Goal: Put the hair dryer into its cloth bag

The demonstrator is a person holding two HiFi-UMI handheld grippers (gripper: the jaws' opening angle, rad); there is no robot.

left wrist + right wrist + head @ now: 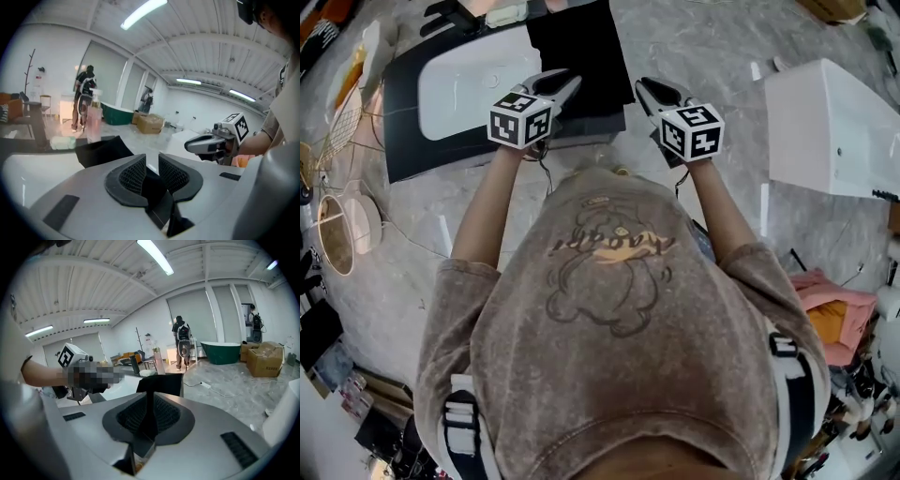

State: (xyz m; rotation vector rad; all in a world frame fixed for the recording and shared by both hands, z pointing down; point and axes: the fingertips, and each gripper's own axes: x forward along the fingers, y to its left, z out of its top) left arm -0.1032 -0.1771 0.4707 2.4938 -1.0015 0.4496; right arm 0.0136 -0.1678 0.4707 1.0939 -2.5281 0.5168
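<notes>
The black cloth bag (577, 52) rests on a black counter, partly over a white basin (459, 89). The left gripper view shows the bag (101, 150) standing just beyond the jaws. In the right gripper view the bag (159, 383) is straight ahead. No hair dryer shows outside it. My left gripper (567, 86) hovers at the bag's near edge, jaws (151, 161) a little apart with nothing between them. My right gripper (645, 89) is at the bag's right edge. Its pads (151, 399) stand almost together, with a dark strip that looks like the bag's cloth between them.
The black counter (403, 141) runs to the left. A white bathtub (834, 122) stands at the right and round mirrors (337, 234) lie at the left. A pink cloth (834, 305) lies on the marble floor. Far off are a green tub (225, 352), cardboard boxes (262, 359) and people (84, 98).
</notes>
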